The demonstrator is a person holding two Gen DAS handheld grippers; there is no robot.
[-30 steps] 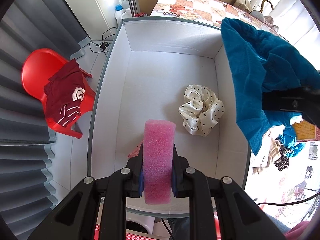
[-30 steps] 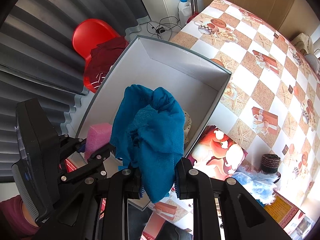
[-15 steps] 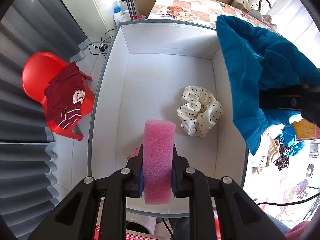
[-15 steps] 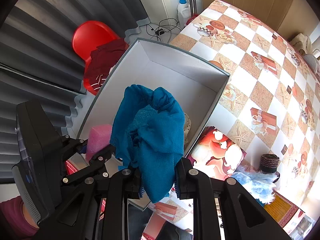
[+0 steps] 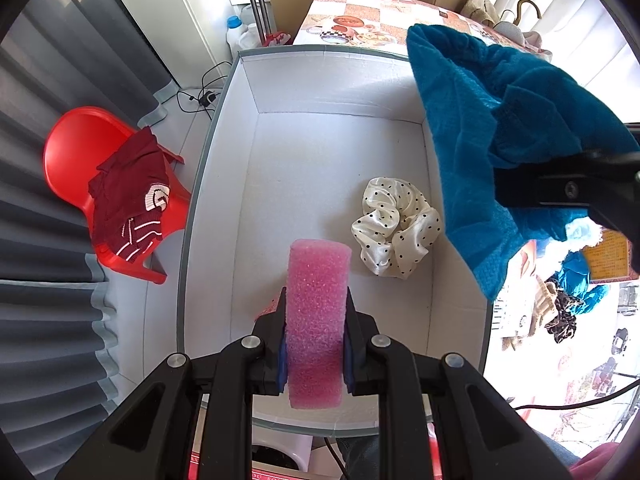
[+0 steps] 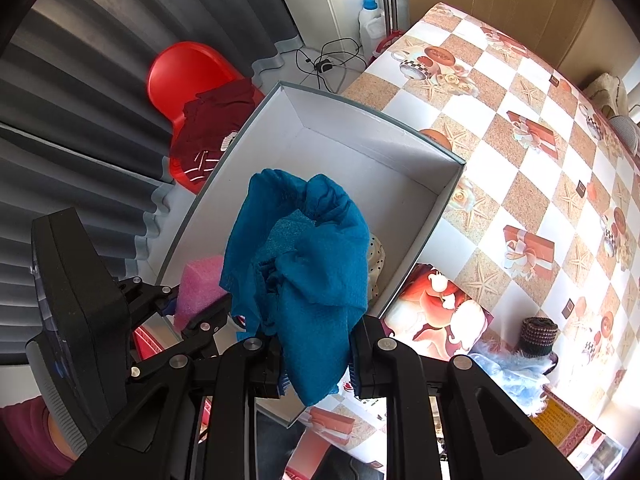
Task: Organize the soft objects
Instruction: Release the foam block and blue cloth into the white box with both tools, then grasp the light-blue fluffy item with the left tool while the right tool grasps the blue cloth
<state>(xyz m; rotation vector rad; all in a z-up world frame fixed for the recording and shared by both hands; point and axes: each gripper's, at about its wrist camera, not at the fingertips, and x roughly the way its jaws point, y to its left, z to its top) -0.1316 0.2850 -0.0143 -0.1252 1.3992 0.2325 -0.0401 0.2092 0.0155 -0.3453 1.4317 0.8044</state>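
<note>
We hold the pink sponge (image 5: 316, 312) pinched in the left tongs (image 5: 315, 344) above the near end of the white box (image 5: 224, 184), and the blue cloth (image 6: 304, 272) clamped in the right tongs (image 6: 316, 364) over its right wall. Released here, the cloth could drape over the rim and spill onto the counter (image 6: 520, 152), or bury the polka-dot scrunchie (image 5: 394, 226).

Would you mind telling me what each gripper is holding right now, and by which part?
The left gripper pinches the pink foam block across its near half; the right gripper clamps the blue cloth by its bunched lower end.
</note>
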